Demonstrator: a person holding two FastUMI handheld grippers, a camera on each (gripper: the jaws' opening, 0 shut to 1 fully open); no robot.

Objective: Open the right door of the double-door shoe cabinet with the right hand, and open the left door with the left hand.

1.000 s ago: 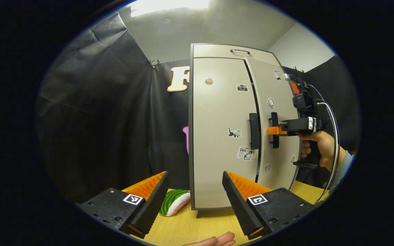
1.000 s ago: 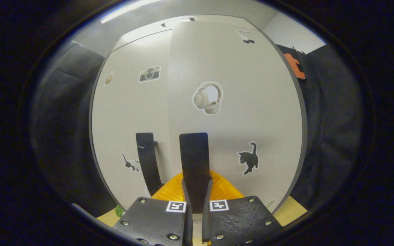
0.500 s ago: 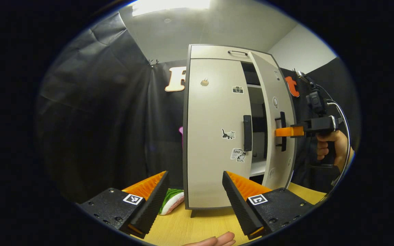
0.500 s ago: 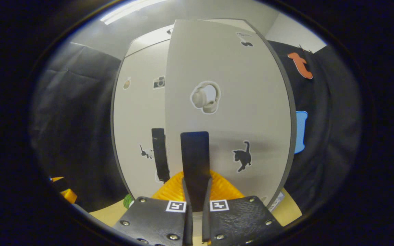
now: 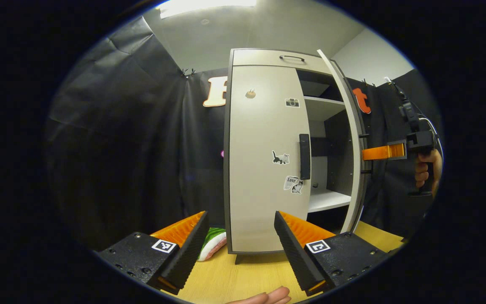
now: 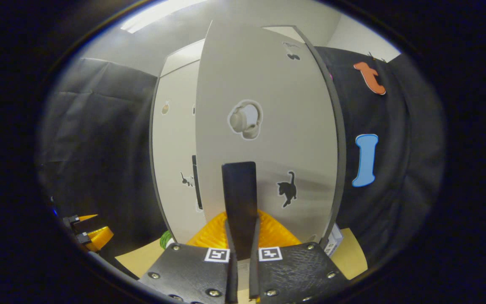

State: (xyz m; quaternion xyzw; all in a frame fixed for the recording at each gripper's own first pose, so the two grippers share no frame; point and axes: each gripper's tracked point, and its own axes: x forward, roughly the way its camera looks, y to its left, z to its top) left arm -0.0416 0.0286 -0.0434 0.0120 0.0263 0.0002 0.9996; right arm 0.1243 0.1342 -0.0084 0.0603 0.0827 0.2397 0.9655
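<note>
Right gripper view: the right gripper point(image 6: 241, 253) has both fingers pressed on the black handle point(image 6: 239, 198) of the right door point(image 6: 264, 101), which stands swung out from the shoe cabinet point(image 5: 264, 63) (its shelves show in the left gripper view). The left gripper point(image 5: 241, 240), fingers spread wide and holding nothing, hangs above the wooden table point(image 5: 247, 278), apart from the closed left door point(image 5: 264, 139).

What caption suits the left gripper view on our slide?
Right tool holds the right door swung open; left tool waits, open, before the closed left door.
</note>
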